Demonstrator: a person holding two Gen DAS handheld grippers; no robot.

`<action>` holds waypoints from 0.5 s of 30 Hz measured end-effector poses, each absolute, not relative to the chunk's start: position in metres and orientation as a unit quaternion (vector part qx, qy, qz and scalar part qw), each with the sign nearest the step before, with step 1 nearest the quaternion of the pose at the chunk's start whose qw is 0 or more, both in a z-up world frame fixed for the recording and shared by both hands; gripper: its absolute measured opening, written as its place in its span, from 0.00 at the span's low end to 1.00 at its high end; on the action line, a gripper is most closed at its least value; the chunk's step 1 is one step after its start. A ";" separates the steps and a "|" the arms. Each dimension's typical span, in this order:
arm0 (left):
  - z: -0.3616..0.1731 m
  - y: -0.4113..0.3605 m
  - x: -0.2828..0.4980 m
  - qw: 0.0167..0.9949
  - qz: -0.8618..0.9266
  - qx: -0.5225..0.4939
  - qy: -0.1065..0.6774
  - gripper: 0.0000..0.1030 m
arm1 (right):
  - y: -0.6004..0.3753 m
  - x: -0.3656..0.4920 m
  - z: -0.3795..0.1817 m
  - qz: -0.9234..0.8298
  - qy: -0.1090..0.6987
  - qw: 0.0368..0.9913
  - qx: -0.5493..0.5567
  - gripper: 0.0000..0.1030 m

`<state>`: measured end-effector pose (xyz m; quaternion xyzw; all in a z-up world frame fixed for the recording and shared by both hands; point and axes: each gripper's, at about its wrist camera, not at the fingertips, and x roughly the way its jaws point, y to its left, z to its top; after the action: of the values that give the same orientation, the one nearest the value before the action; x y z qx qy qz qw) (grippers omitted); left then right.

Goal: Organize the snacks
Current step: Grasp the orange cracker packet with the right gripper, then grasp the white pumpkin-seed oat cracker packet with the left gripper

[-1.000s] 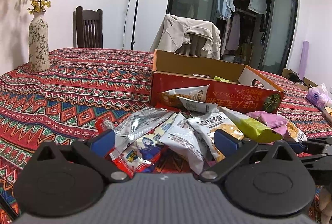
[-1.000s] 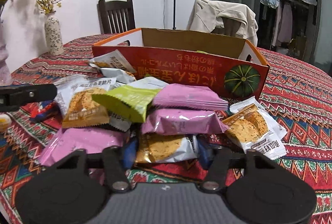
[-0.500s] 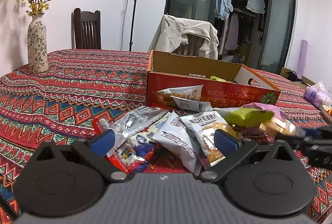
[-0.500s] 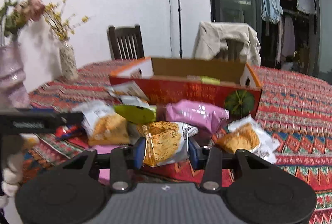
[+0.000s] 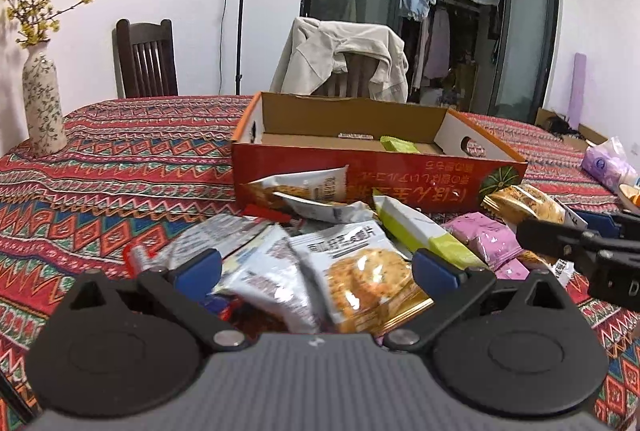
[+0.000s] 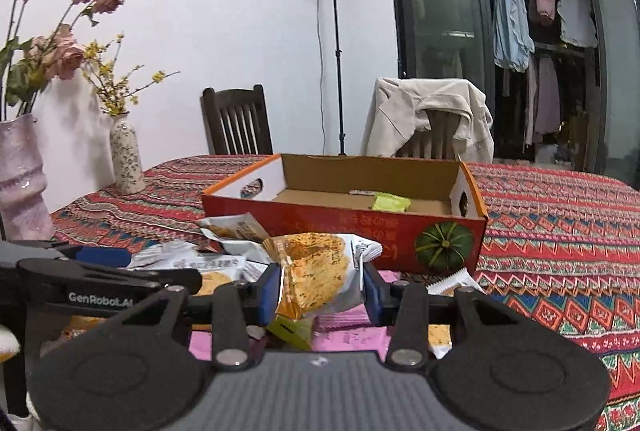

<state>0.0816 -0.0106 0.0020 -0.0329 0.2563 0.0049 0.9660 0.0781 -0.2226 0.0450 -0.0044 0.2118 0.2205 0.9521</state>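
The table, covered by a red cloth with multicoloured geometric bands (image 6: 560, 215), carries an open red-and-orange cardboard box (image 6: 344, 227), a loose pile of foil snack packets (image 5: 320, 251) in front of it, a speckled white ceramic vase (image 6: 127, 161), and a pale pink ribbed vase (image 6: 20, 179).

The left claw (image 5: 316, 267) stands wide open over a heap of snack packets (image 5: 360, 271) on the patterned worktop (image 5: 120, 167). Beyond the heap sits an orange cardboard box (image 5: 360, 171) holding a green packet (image 5: 398, 144). At the right, the right claw (image 5: 560, 231) holds a biscuit packet (image 5: 520, 205).
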 end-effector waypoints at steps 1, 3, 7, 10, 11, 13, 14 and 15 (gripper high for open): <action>0.001 -0.014 0.086 0.965 0.006 -0.033 0.260 1.00 | -0.225 0.080 0.043 0.219 0.213 0.952 -0.002 0.40; -0.001 -0.019 0.094 0.963 0.010 -0.033 0.267 1.00 | -0.228 0.083 0.040 0.218 0.215 0.952 0.001 0.40; -0.007 -0.028 0.105 0.960 0.024 -0.025 0.277 1.00 | -0.235 0.089 0.036 0.215 0.217 0.952 0.005 0.40; -0.011 -0.036 0.110 0.959 0.035 -0.006 0.281 1.00 | -0.239 0.093 0.033 0.216 0.219 0.952 0.010 0.40; -0.012 -0.038 0.111 0.959 0.039 -0.001 0.281 1.00 | -0.239 0.094 0.032 0.217 0.220 0.951 0.012 0.40; -0.014 -0.041 0.112 0.958 0.042 0.007 0.283 1.00 | -0.240 0.096 0.029 0.218 0.222 0.950 0.014 0.41; -0.015 -0.041 0.113 0.958 0.043 0.009 0.284 1.00 | -0.241 0.097 0.028 0.220 0.224 0.949 0.015 0.41; -0.015 -0.042 0.113 0.958 0.044 0.011 0.284 1.00 | -0.241 0.098 0.027 0.220 0.225 0.949 0.016 0.41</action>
<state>0.1128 -0.0416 -0.0150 0.0112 0.2837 0.0442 0.9578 0.0975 -0.2410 0.0269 0.0162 0.2246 0.2204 0.9491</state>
